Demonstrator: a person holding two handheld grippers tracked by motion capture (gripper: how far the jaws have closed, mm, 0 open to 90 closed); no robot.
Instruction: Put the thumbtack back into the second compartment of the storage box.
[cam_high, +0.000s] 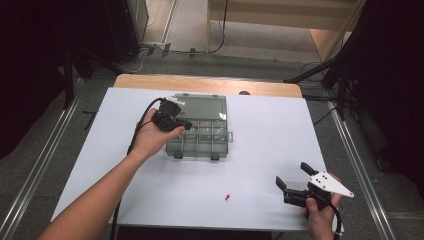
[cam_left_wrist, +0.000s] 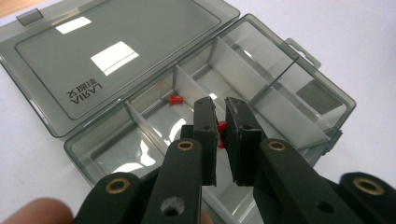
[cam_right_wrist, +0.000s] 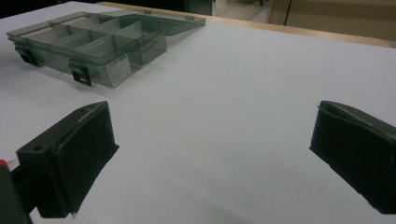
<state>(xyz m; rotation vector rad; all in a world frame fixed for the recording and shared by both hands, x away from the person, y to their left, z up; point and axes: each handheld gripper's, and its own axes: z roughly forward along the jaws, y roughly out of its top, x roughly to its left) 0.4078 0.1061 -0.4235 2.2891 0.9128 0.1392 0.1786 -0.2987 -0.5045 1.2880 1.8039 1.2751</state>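
Narrowly, left gripper (cam_left_wrist: 220, 123) around red pushpin (cam_left_wrist: 222, 133)

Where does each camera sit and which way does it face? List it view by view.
High view: above the person's side, looking forward and down on the white table; both forearms show.
Left gripper view: on the left gripper, facing down into the compartment box; jaws pinch a red pushpin.
Right gripper view: on the right gripper, low, facing across the table; jaws wide.
All share the box.
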